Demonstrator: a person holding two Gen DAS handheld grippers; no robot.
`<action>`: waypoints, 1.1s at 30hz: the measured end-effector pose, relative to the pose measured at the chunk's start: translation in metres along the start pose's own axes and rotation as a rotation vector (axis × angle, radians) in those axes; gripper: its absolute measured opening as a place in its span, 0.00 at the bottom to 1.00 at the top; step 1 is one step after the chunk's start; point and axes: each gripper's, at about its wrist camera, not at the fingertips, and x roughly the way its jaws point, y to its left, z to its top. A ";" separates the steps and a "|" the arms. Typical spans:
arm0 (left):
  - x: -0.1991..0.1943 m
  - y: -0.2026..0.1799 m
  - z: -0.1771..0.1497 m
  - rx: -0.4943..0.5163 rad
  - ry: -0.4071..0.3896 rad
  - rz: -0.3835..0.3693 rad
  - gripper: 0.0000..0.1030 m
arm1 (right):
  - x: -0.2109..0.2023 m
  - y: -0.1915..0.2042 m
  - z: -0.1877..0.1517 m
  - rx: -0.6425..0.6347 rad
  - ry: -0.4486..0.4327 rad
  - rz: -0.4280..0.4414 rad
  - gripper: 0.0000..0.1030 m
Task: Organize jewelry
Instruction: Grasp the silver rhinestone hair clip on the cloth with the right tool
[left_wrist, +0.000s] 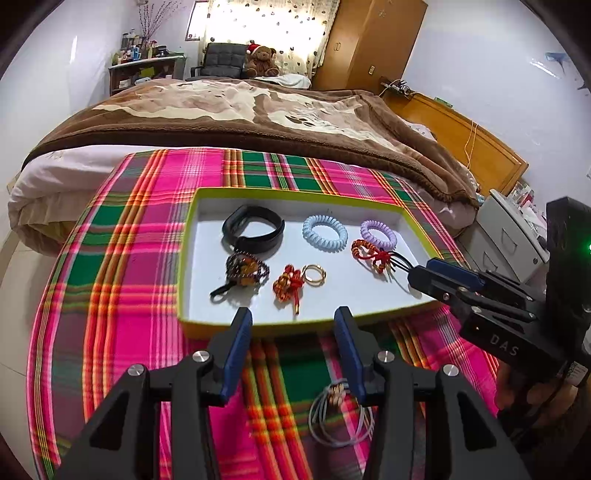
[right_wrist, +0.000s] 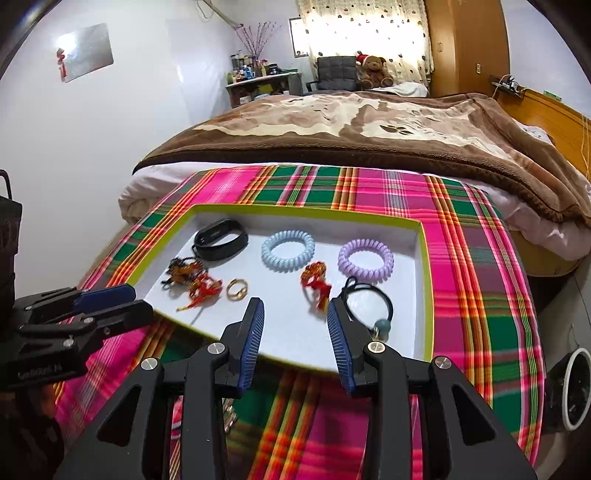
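Both the left gripper (left_wrist: 291, 328) and right gripper (right_wrist: 295, 317) hover with jaws wide and empty, since the sorted jewelry lies in the shallow green-rimmed white tray (left_wrist: 188, 236) on the plaid-covered worktop (left_wrist: 122, 236).

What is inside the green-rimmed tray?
Tray: black band, blue coil, purple coil, gold ring, knotted charms, black hair tie partly hidden by gripper finger.
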 end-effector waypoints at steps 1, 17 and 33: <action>-0.001 0.000 -0.002 -0.001 0.000 0.001 0.47 | -0.003 0.002 -0.003 0.000 -0.002 0.006 0.36; -0.028 0.013 -0.039 -0.019 -0.015 0.018 0.47 | -0.005 0.031 -0.044 -0.051 0.074 0.073 0.36; -0.041 0.015 -0.050 0.011 -0.028 0.075 0.50 | 0.013 0.043 -0.056 -0.053 0.154 0.054 0.37</action>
